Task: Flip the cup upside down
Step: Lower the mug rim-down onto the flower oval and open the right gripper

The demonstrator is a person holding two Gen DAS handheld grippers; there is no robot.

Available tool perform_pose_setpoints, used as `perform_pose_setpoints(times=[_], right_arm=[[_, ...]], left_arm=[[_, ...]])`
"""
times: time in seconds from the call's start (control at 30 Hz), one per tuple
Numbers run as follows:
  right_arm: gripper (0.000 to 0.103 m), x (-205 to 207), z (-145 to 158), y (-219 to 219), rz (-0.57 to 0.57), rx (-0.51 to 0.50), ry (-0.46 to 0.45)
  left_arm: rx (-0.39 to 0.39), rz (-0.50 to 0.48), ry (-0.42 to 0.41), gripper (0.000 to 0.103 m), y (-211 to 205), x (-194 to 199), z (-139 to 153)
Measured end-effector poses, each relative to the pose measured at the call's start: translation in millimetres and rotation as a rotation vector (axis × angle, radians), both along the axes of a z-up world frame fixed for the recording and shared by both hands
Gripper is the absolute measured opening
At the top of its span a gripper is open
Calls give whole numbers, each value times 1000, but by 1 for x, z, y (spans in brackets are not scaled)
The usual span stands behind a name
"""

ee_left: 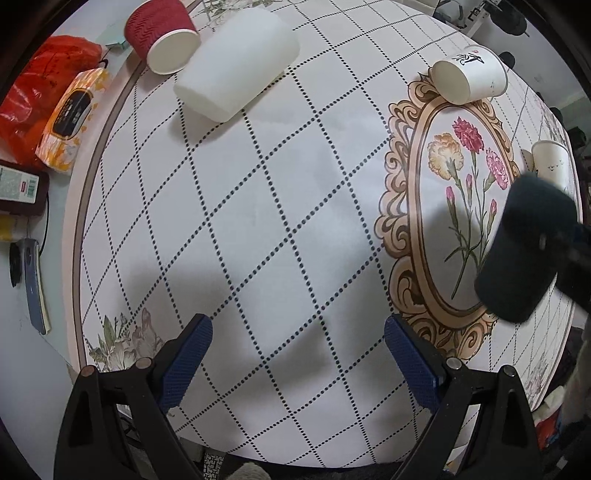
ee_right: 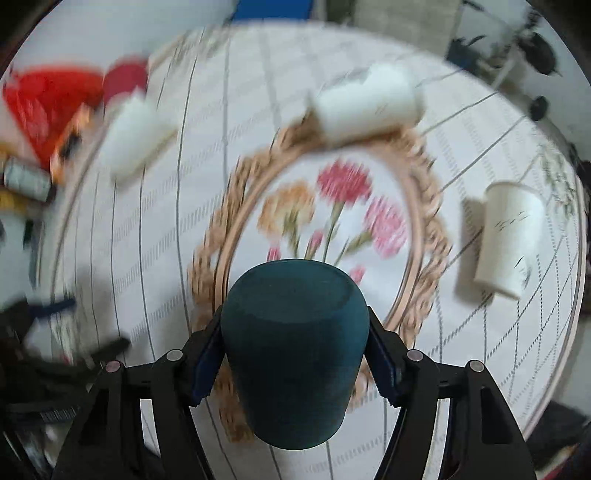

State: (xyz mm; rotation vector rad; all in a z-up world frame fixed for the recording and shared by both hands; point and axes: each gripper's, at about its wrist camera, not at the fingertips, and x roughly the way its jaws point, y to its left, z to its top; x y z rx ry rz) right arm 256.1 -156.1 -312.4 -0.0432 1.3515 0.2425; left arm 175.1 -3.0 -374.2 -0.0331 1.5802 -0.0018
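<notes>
Matte teal cup (ee_right: 295,350) (rounded) in right claw (ee_right: 295,354)

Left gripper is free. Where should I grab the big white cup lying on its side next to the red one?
Grip the big white cup across its mid-body, coming down from above with the fingers either side. It lies on its side, its closed base towards the left gripper, and the red cup touches its far end, so stay near the base.

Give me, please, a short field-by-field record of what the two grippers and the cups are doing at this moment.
right gripper: shut on dark teal cup, held above the table
left gripper: open, holding nothing
red cup: on its side
white cups: large one, printed one, both on their sides; another at the right edge
surface: floral tablecloth
</notes>
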Motion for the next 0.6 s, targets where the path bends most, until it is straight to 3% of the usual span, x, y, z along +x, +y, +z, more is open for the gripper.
perform_pose_setpoints(times=[0.1,0.23,0.4,0.6], right_arm=[[71,0,8,-10,-68,27,-146],[71,-8,12,-16,-134,71,-266],[71,-33,5,-15,-135,67,-345],[71,-56,-1,-16,-147,70,-340]], left_arm=[[9,-7,1,95,-2,7,-2],[24,-26,3,95,-4,11,-5],[31,-40,7,95,-3,11,-6],[31,-66,1,95,-6,8,-8]])
